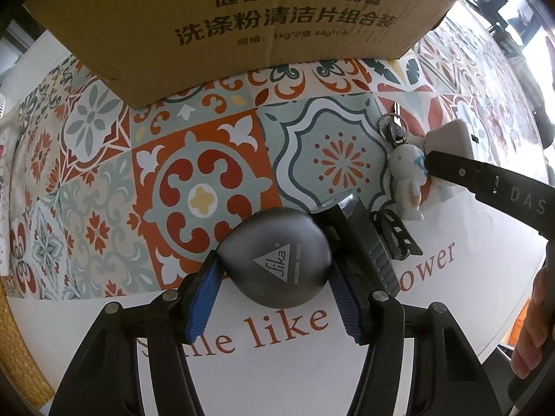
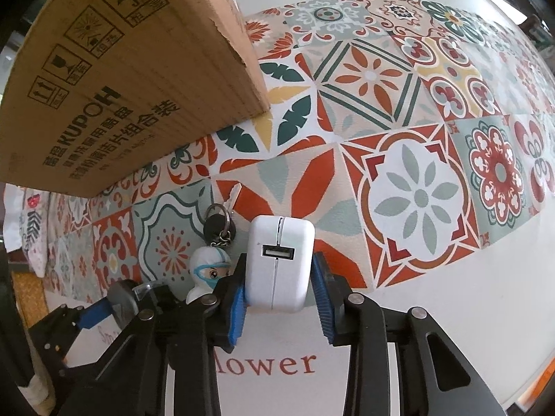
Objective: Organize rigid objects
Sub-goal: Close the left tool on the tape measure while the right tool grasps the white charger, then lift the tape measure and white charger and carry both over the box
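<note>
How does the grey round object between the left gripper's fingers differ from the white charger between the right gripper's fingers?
The grey round object is dark and domed, with a Sika logo; the white charger is boxy, with a USB port facing the camera. The charger has a seam down its middle; the grey object is smooth. Both sit between blue pads.

Grey teardrop tape measure [image 1: 274, 260], white USB charger [image 2: 279, 263], keys with white figurine [image 2: 208, 270], lying close together on desk.
</note>
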### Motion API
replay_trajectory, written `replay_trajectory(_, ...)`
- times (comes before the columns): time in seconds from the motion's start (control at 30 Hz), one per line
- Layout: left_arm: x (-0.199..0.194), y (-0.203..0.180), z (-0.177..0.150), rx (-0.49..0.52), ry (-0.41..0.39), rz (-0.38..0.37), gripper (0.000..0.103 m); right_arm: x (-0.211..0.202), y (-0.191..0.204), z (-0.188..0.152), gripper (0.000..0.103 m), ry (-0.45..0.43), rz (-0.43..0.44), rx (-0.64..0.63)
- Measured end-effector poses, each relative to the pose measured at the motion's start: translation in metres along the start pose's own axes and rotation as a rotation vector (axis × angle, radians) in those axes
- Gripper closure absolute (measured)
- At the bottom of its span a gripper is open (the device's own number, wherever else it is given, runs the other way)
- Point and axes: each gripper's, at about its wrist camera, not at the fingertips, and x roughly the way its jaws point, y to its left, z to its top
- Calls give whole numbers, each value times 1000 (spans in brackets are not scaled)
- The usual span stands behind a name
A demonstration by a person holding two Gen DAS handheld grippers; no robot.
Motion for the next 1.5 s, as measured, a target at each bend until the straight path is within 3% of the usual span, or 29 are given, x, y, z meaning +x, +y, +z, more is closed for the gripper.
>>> replay_trajectory(0.53,-26,5,-32,-61,-91,-30,43,-22,6,-34,72,-34,4,-72)
replay_trajectory(0.77,-57,8,-41,-72,-188,-2,43,-51,9,-58,72,-80,27,-94)
replay_trajectory(1.5,-153,11,-31,-129,-434,-12,43,-136,57,-27,72,-306,75,-234)
